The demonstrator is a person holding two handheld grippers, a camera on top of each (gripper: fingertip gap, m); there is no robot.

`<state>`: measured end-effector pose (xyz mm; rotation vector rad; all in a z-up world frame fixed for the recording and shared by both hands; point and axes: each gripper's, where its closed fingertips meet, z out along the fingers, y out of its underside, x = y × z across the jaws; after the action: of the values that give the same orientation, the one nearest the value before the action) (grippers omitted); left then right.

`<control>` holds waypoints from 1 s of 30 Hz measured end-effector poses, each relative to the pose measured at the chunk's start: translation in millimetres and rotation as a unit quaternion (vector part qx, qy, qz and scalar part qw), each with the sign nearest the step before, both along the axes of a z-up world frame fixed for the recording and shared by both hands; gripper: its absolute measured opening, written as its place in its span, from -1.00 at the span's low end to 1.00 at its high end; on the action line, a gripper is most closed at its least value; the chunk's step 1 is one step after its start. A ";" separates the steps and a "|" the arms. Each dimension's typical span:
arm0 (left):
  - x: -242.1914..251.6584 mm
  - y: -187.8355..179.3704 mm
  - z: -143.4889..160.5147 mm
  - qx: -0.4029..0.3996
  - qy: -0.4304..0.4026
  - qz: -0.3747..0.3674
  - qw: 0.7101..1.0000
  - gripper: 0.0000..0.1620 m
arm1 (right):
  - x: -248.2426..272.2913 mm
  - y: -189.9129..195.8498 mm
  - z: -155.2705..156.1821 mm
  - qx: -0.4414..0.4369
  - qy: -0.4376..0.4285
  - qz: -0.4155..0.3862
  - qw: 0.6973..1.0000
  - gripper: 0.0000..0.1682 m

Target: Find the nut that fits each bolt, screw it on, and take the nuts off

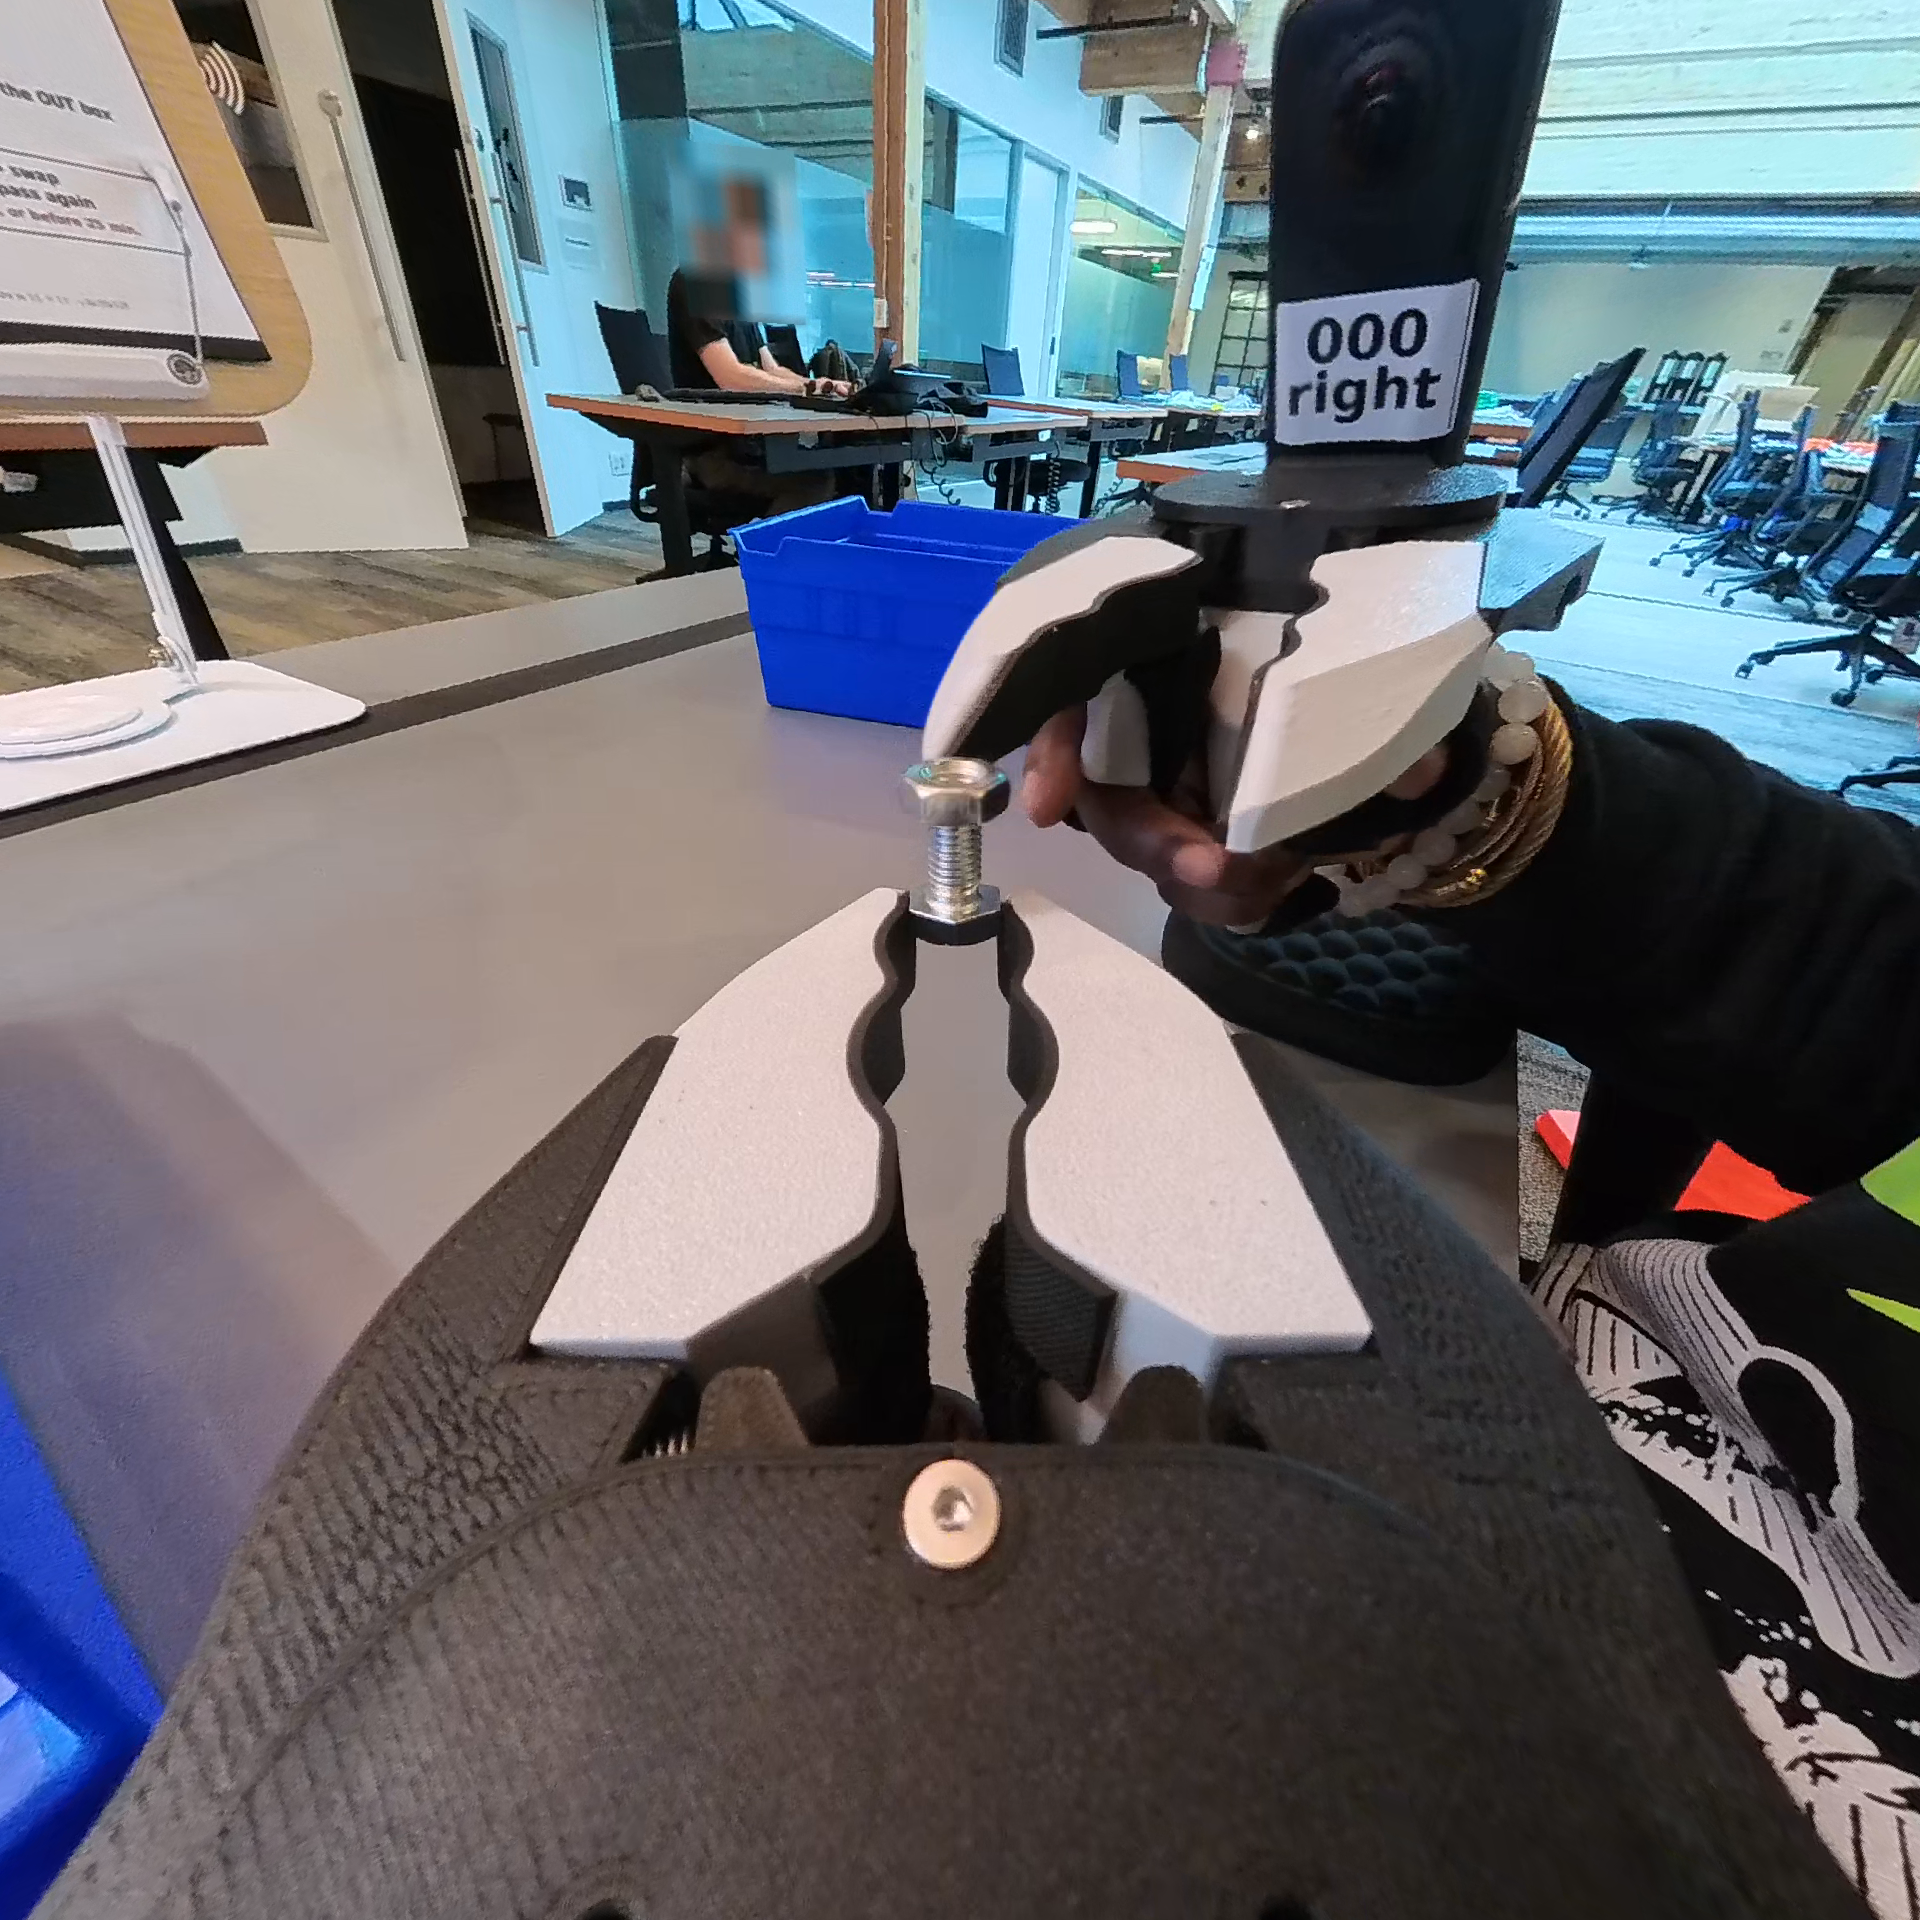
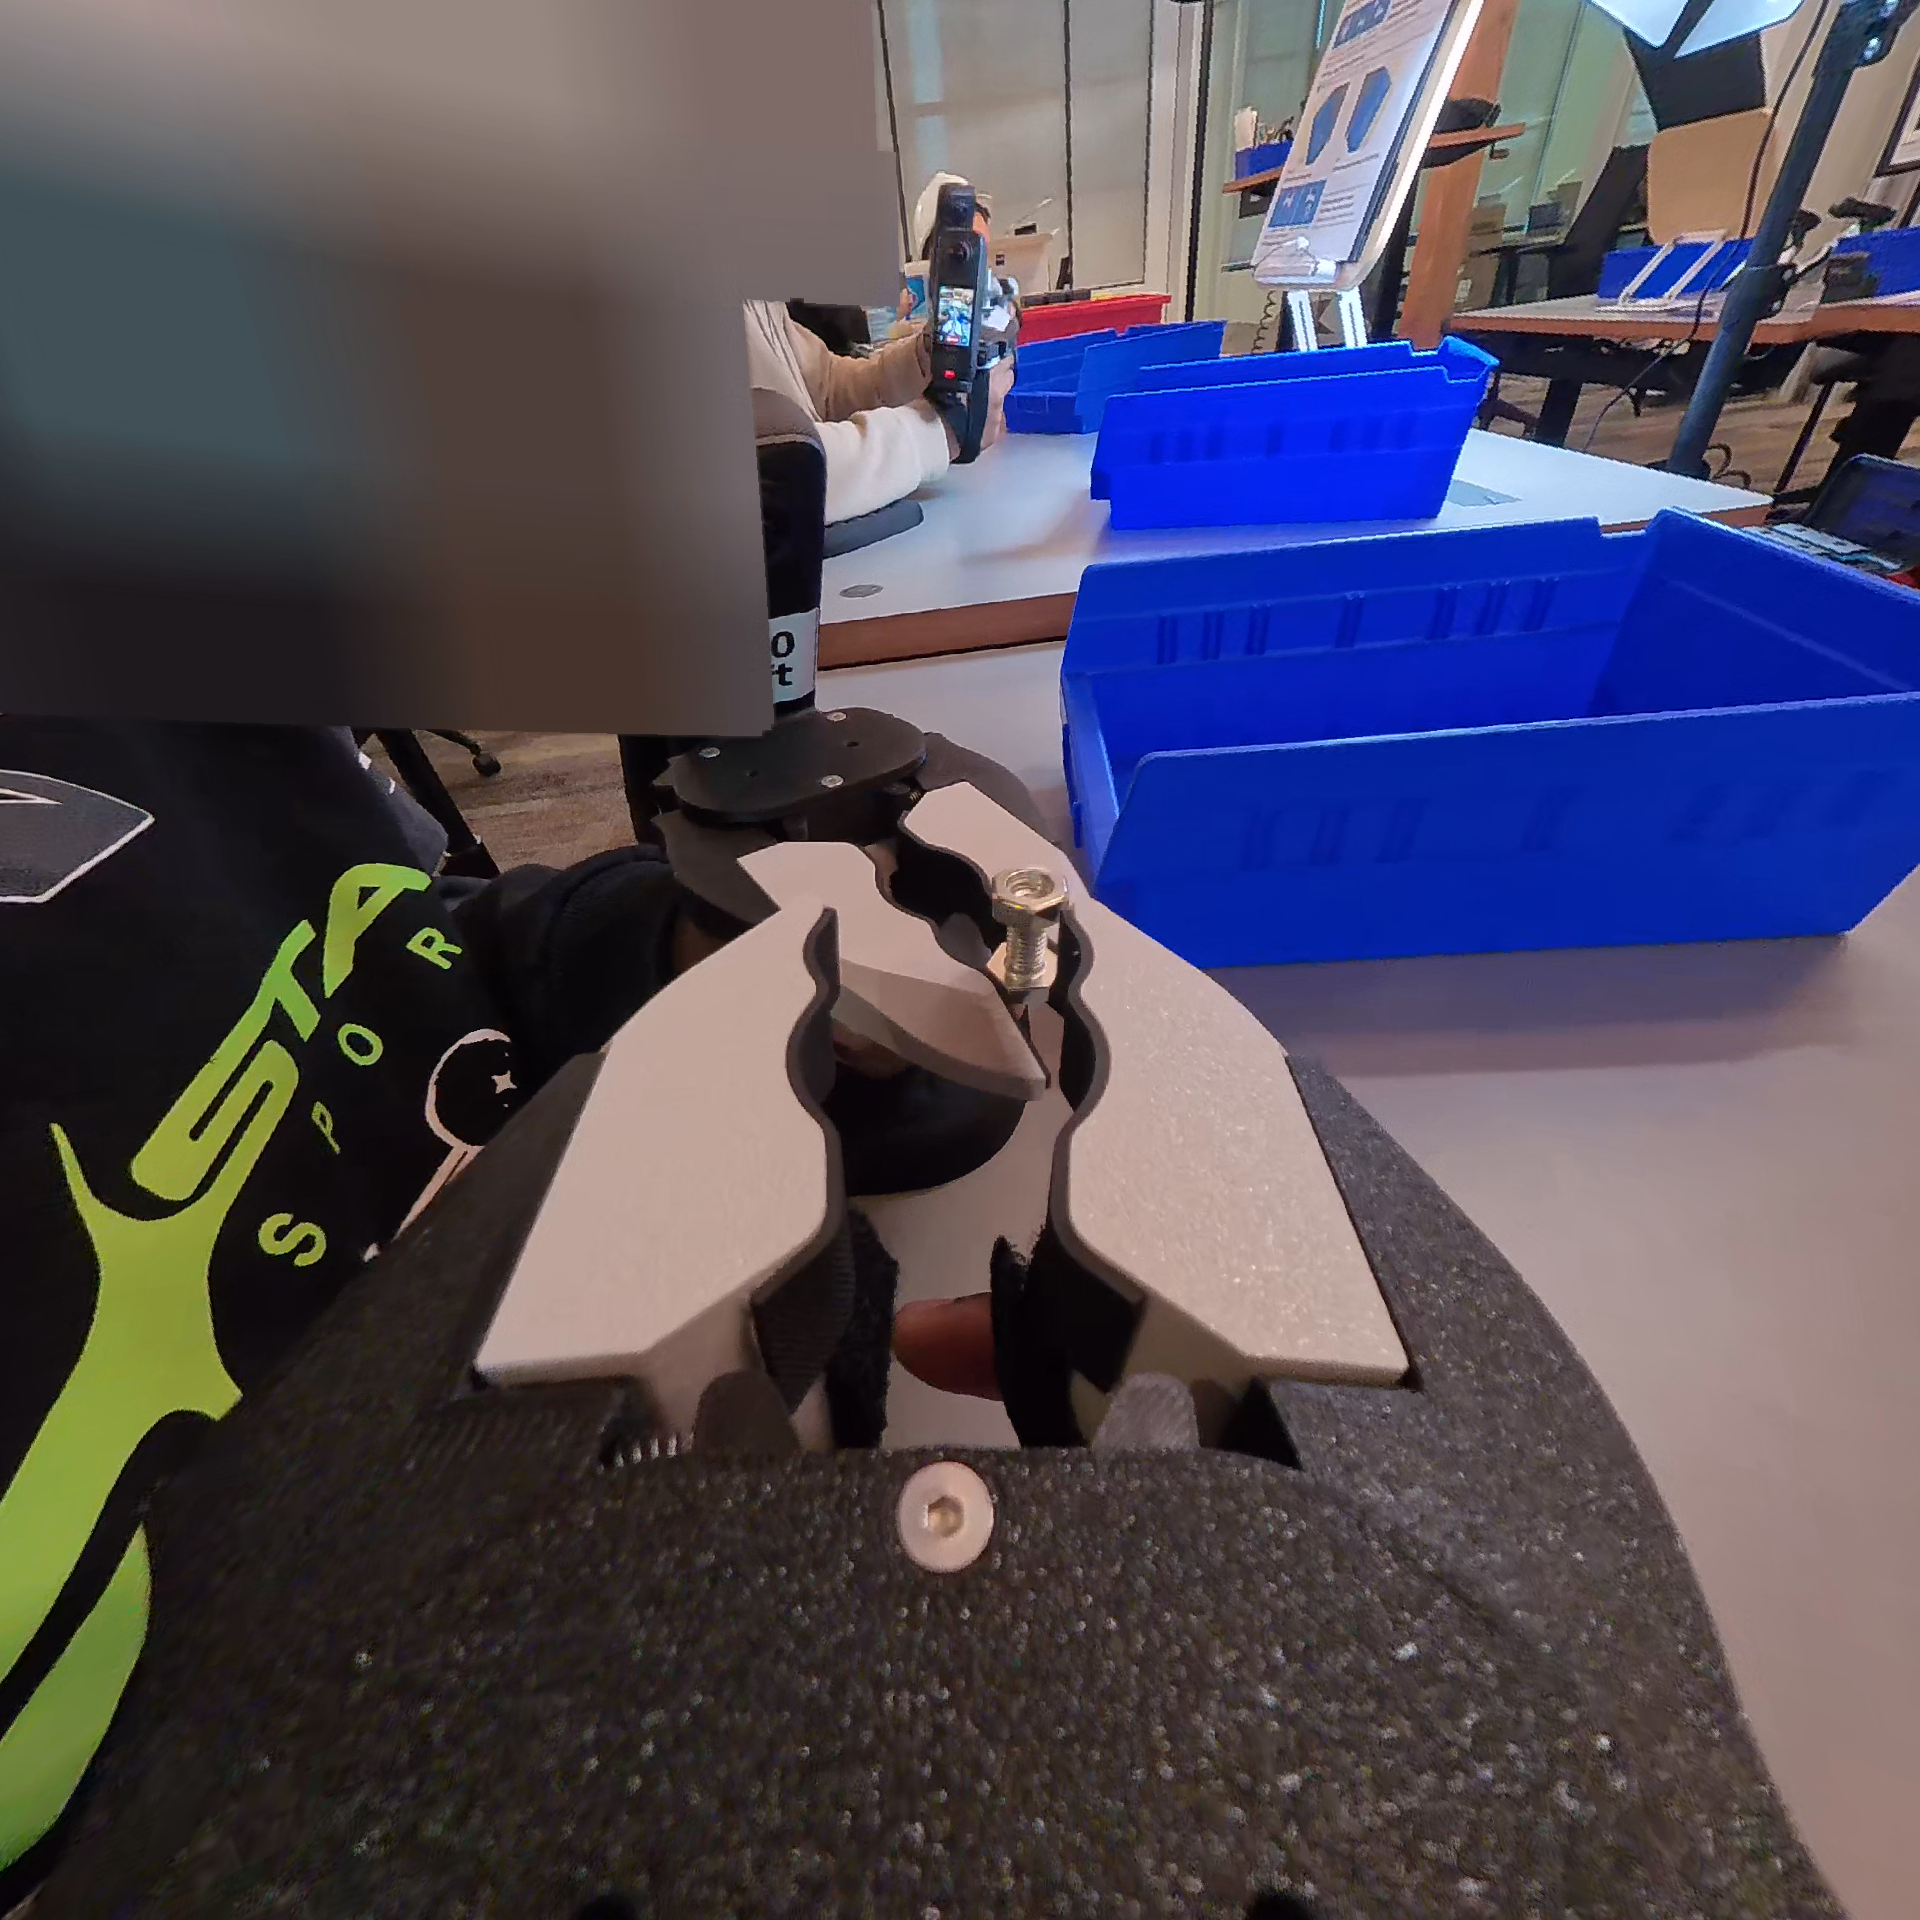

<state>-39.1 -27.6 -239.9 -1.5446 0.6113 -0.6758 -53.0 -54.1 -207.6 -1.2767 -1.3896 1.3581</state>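
The left gripper point(image 1: 956, 920) pinches the bolt point(image 1: 954, 860) by its hex head, fingers pressed against the head, threaded shank pointing straight up above the grey table point(image 1: 468, 883). The nut point(image 1: 956, 790) sits on the top end of the shank, with most of the thread exposed below it. The right gripper point(image 2: 940, 1013) has its fingers spread and empty; one fingertip point(image 1: 940, 743) rests just above and beside the nut. The nut lies directly ahead of the right fingers, axis vertical. Judgement: the right gripper must close across the nut flats to turn it. A blue bin point(image 2: 1455, 790) stands beyond.
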 end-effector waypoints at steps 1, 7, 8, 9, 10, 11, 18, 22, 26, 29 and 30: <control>0.1 0.0 -0.1 0.000 0.001 0.000 1.000 -0.81 | -0.3 0.9 0.2 -0.001 0.000 -0.002 1.000 -0.51; 0.4 0.1 -0.4 0.000 0.002 -0.001 1.000 -0.81 | -5.7 3.3 2.1 0.001 0.005 -0.006 1.000 -0.48; 0.6 0.0 -0.5 0.000 0.002 -0.001 1.000 -0.81 | -6.6 2.2 1.1 0.002 0.002 -0.003 1.000 -0.48; 0.6 0.1 -0.6 0.000 0.003 -0.001 1.000 -0.81 | -7.1 1.3 0.2 0.003 0.000 -0.001 1.000 -0.48; 0.6 0.0 -0.5 -0.001 0.002 -0.001 1.000 -0.81 | -7.1 0.6 -0.4 0.003 -0.002 0.000 1.000 -0.48; 0.3 0.2 -0.5 -0.001 0.001 0.000 1.000 -0.81 | -6.7 0.2 -0.6 0.004 -0.002 0.000 1.000 -0.49; 0.1 0.3 -0.3 -0.001 0.000 0.000 1.000 -0.81 | 1.0 0.1 -0.6 -0.003 0.000 -0.008 1.000 -0.53; 0.6 0.1 -0.7 -0.001 0.003 0.000 1.000 -0.81 | -0.4 3.3 1.4 -0.004 0.006 -0.016 1.000 -0.48; 0.6 0.2 -0.7 -0.001 0.003 0.000 1.000 -0.81 | -6.9 0.0 0.4 -0.001 0.003 -0.008 1.000 -0.44; 0.2 0.3 -0.6 -0.001 0.002 0.000 1.000 -0.81 | -6.9 -0.7 0.6 0.000 0.001 -0.008 1.000 -0.45; 0.2 0.3 -0.6 -0.001 0.001 0.000 1.000 -0.81 | -5.7 -0.9 1.2 -0.001 0.002 -0.008 1.000 -0.46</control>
<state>-38.9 -27.3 -240.4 -1.5472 0.6126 -0.6736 -58.7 -55.0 -206.3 -1.2826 -1.3723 1.3512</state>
